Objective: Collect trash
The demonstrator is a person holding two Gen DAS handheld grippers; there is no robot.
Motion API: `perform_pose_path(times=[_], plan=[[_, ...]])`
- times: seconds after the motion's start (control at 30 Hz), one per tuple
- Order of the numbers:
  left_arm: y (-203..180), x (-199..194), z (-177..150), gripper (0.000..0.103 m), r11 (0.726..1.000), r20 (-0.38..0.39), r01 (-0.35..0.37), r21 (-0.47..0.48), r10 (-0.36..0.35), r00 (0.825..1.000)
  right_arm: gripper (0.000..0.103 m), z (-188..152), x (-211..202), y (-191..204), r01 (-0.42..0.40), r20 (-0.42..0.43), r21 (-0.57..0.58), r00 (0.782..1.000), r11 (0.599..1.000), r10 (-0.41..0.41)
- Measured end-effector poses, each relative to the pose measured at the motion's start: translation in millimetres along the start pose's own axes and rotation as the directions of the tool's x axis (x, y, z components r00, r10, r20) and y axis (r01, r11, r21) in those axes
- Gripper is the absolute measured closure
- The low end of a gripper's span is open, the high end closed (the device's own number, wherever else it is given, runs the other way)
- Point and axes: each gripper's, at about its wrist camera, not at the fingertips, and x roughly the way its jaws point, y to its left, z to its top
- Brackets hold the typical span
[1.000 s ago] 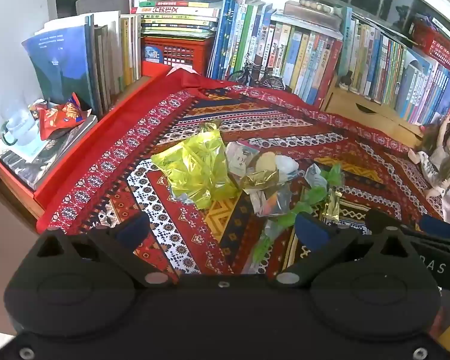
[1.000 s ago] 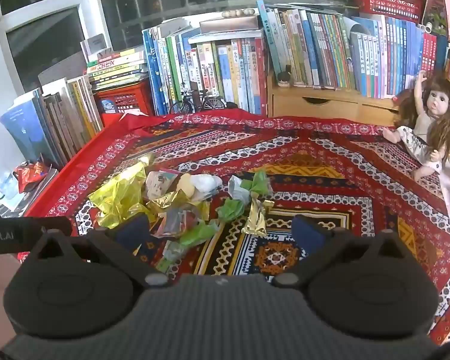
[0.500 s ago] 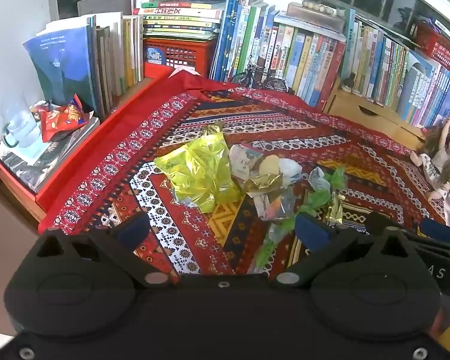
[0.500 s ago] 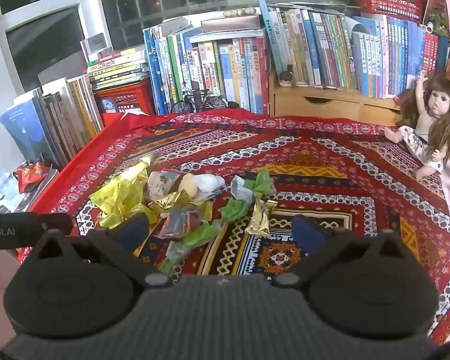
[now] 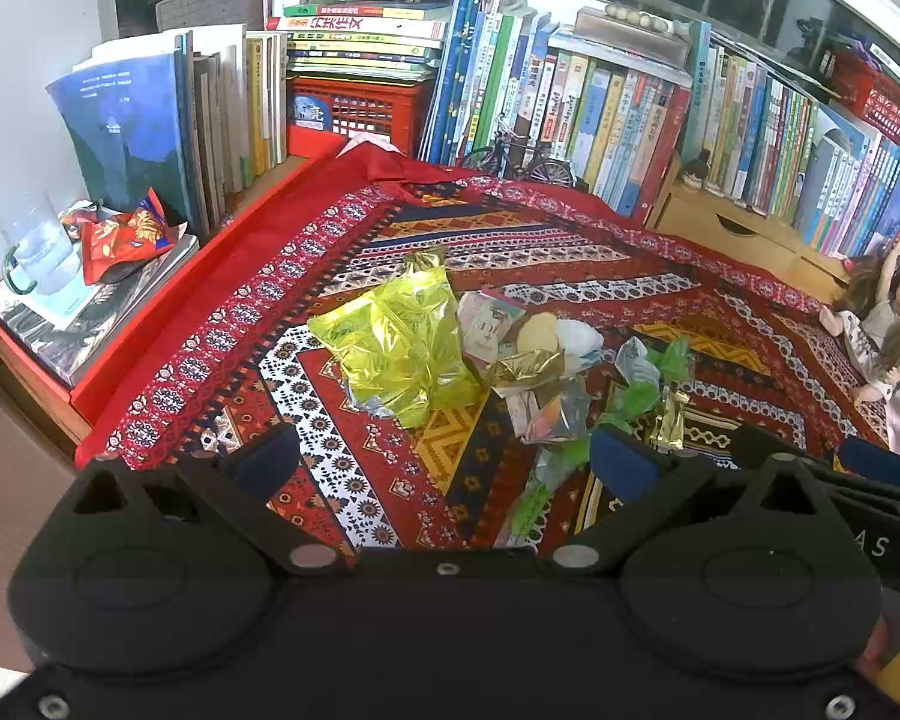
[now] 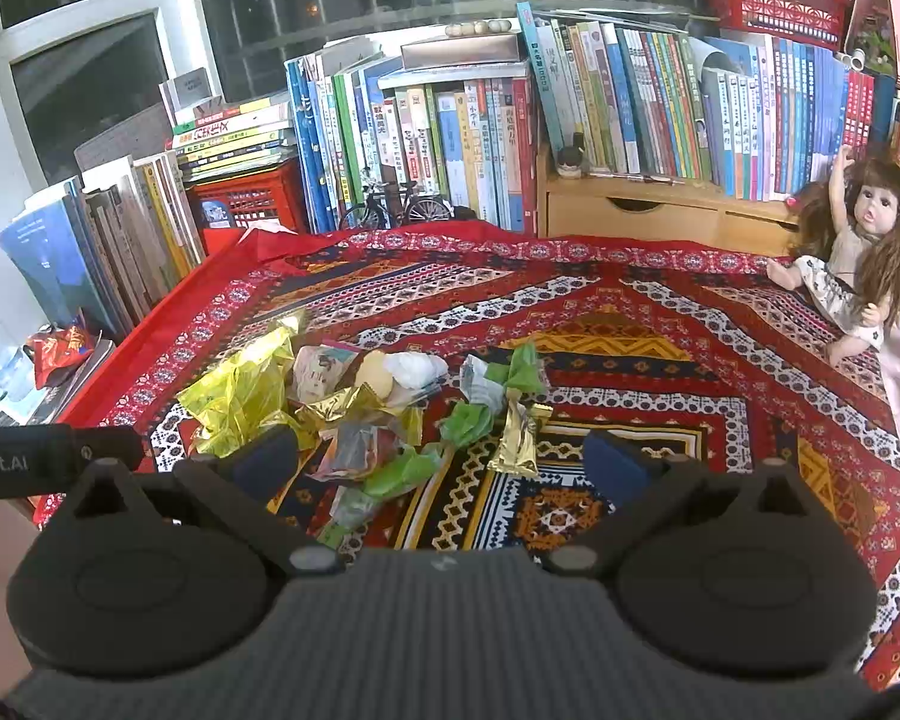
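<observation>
both tongs are spread wide, nothing pinched. left gripper (image 5: 444, 459) hangs short of the yellow-green bag (image 5: 399, 348); right gripper (image 6: 441, 459) sits over the near wrappers. trash pile (image 6: 366, 408) lies mid-cloth, pieces overlapping. take the gold wrapper (image 6: 516, 438) first w/ the right, it's apart from the rest; pinch low, foil prob slips. patterned cloth (image 6: 660, 360) may snag, so don't dig in. books (image 6: 630, 90) line the back, doll (image 6: 858, 252) at far right, more wrappers, i think, by the glass mug (image 5: 42, 252).

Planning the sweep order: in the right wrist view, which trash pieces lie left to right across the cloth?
Yellow cellophane wrapper → white crumpled tissue → gold foil wrapper.
</observation>
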Motion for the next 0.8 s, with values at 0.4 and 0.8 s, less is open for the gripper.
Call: perform_pose_path(times=[0.4, 0.8], plan=[[1.5, -0.1, 0.3, 0.0, 1.0, 0.0, 0.003, -0.001, -0.003, 1.0, 0.0, -0.5, -2.7, -1.0, 0.008, 0.006, 0.003, 1.0, 1.0, -0.008], [1.0, -1.0, 0.8, 0.0, 1.0, 0.0, 0.005, -0.001, -0.005, 1.0, 0.0, -1.8, -6.6, -4.2, 0.019, 0.018, 0.017, 1.0, 1.0, -0.02]])
